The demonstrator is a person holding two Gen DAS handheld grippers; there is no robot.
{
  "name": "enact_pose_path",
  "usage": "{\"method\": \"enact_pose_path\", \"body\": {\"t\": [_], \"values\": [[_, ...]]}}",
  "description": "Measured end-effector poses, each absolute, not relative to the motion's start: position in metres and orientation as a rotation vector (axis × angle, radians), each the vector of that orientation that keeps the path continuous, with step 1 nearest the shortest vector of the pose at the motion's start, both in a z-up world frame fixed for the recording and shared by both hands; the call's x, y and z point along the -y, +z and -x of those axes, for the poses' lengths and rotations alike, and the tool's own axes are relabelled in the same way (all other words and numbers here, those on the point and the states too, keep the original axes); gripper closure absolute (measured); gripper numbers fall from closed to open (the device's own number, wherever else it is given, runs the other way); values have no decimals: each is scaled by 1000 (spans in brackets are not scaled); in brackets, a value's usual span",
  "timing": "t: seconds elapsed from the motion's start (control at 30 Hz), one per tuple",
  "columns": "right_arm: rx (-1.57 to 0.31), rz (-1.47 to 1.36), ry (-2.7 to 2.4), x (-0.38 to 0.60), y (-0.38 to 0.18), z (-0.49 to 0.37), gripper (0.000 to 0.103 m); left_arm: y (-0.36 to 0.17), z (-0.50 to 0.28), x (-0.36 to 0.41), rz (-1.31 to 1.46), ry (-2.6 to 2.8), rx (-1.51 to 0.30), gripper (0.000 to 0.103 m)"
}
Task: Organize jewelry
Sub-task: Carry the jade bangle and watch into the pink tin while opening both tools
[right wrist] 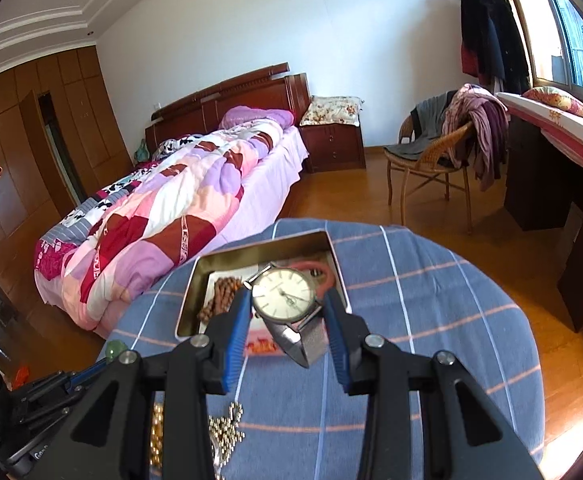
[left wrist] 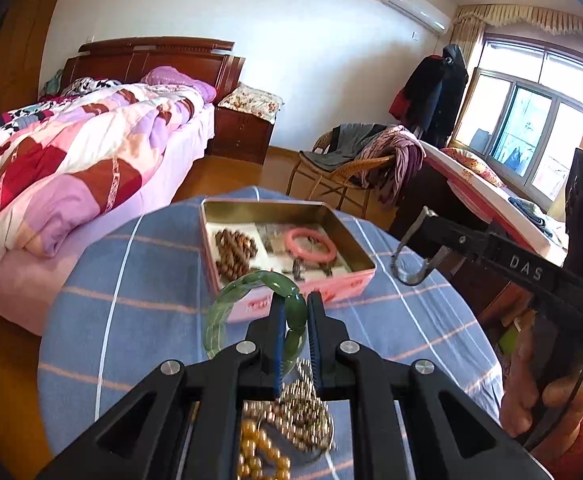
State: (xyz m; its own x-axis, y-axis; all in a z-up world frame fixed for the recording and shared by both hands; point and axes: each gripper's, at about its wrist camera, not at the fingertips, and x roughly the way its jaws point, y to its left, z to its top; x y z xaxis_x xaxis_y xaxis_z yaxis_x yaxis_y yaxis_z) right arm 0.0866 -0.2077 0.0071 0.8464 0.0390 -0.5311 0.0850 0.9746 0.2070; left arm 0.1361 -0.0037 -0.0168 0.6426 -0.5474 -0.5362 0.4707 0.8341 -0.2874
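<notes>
My left gripper [left wrist: 293, 300] is shut on a green jade bangle [left wrist: 227, 308] and holds it above the blue table just in front of the pink tin box [left wrist: 355, 280]. My right gripper [right wrist: 287, 300] is shut on a silver wristwatch [right wrist: 285, 292] with a white dial and mesh strap, over the near edge of the tin box [right wrist: 189, 300]. The watch also shows in the left wrist view [left wrist: 407, 268], hanging beside the box. The box holds brown wooden beads [left wrist: 233, 250] and a pink bangle [left wrist: 311, 244].
The round table has a blue checked cloth [left wrist: 131, 280]. Amber beads [left wrist: 257, 456] and a pale bead strand [left wrist: 303, 404] lie on it under my left gripper. A bed [right wrist: 163, 200] is to the left, a wicker chair [right wrist: 431, 160] and a desk [right wrist: 551, 168] to the right.
</notes>
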Motion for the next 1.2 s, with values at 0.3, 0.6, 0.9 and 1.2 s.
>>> {"method": "enact_pose_path", "body": {"t": [0.3,0.6,0.9,1.2], "values": [[-560,-238,-40,209,0,-116,63,-16,-171,25,125,-604,-633,93],[-606,-246,-81,212,-25,-161,63,-35,-218,55,125,-615,-683,93],[-706,-271,-75,219,-60,-193,63,-60,-246,72,94,-587,-779,93],[-714,-282,-46,226,-74,-204,62,-73,-262,84,59,-520,-842,93]]}}
